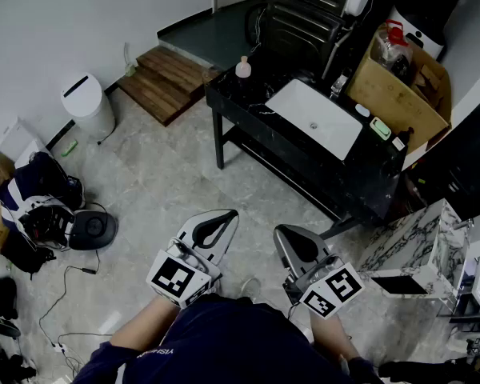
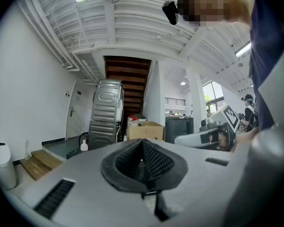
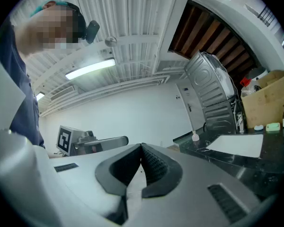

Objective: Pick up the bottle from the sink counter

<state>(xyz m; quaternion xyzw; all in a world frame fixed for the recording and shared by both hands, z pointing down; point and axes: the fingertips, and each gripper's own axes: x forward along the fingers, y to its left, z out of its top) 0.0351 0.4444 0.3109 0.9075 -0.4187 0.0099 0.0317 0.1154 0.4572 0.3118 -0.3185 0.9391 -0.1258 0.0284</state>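
From the head view, a person stands on the pale floor (image 1: 168, 174) with both tools held low, well short of the black surface (image 1: 238, 102) that carries a white basin (image 1: 314, 118). The small pink bottle (image 1: 243, 68) stands upright on the surface's far corner, left of the basin and apart from it. A cardboard box (image 1: 400, 82) sits right of the basin. A white bin (image 1: 88, 104) and a wooden step (image 1: 164, 82) lie off to the basin's left, on the floor. The left gripper (image 1: 216, 229) and right gripper (image 1: 292, 246) are side by side, both nearer the person than the basin and touching nothing. In the left gripper view, the left gripper (image 2: 143, 161) has its ribbed pads pressed together with nothing between them. Far off, the bottle (image 2: 84, 146) shows small and upright, with the cardboard box (image 2: 144, 129) to its right and the right gripper (image 2: 213, 135) alongside. In the right gripper view, the right gripper (image 3: 141, 167) is likewise pressed together and holds nothing. The bottle (image 3: 195, 136) stands at the surface's (image 3: 227, 162) corner, just left of the basin (image 3: 239, 145), with the cardboard box (image 3: 270, 98) behind the basin and the left gripper (image 3: 92, 143) off to the left.
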